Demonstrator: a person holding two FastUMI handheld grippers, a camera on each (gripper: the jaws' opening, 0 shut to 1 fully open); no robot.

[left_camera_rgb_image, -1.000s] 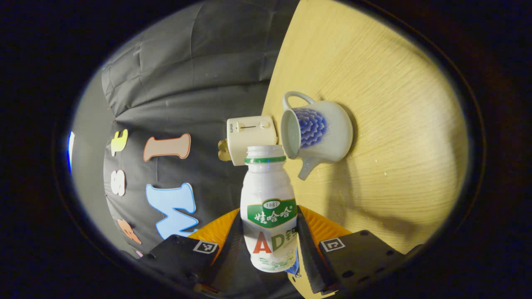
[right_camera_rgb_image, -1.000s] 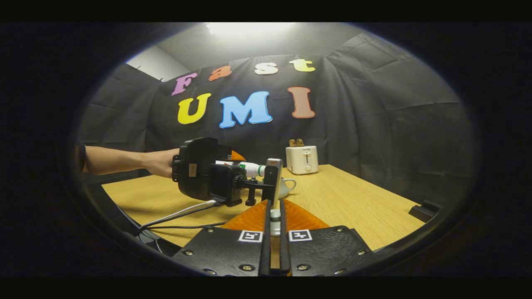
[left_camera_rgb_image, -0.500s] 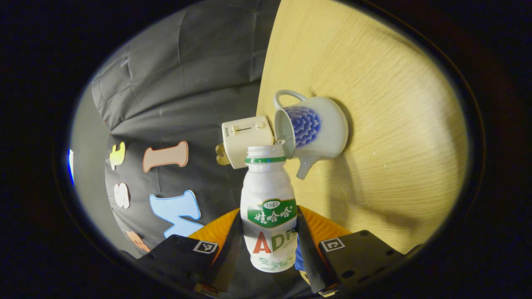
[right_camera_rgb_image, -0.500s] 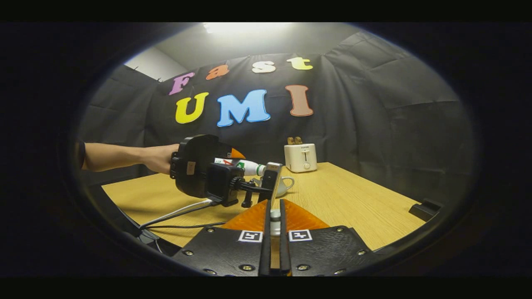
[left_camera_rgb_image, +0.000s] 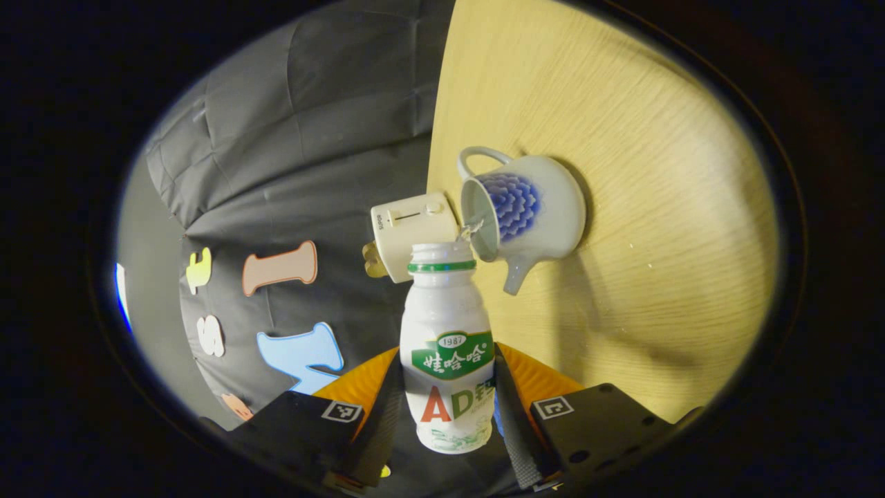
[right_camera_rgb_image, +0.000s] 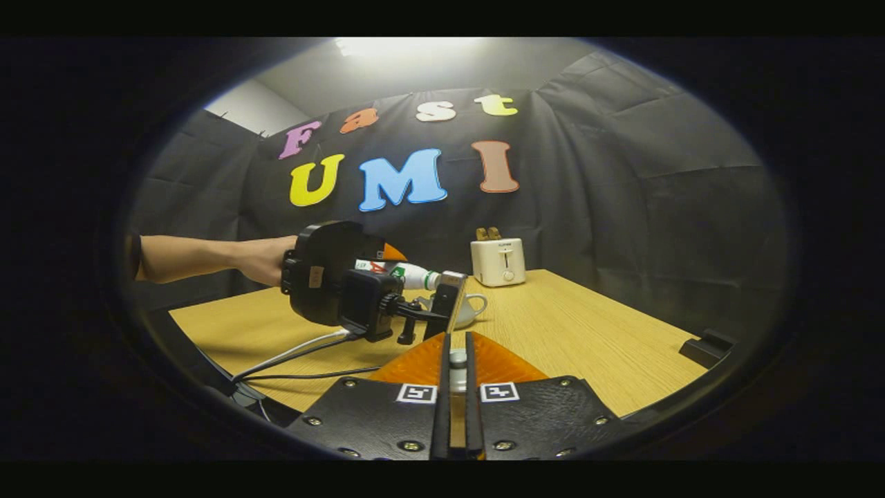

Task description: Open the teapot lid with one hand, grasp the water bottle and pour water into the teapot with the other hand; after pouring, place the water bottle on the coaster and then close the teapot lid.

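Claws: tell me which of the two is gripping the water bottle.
The left claw: its fingers press both sides of the tipped water bottle aimed at the teapot. The right claw pinches a small knob instead.

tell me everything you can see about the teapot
The teapot is a squat, glossy white pot that looks ceramic, with a blue scale-like pattern on its side, a loop handle and a short spout. It stands on the wooden table, lid off, its mouth open. A thin stream of water runs into it from the tilted water bottle held in the left tongs.
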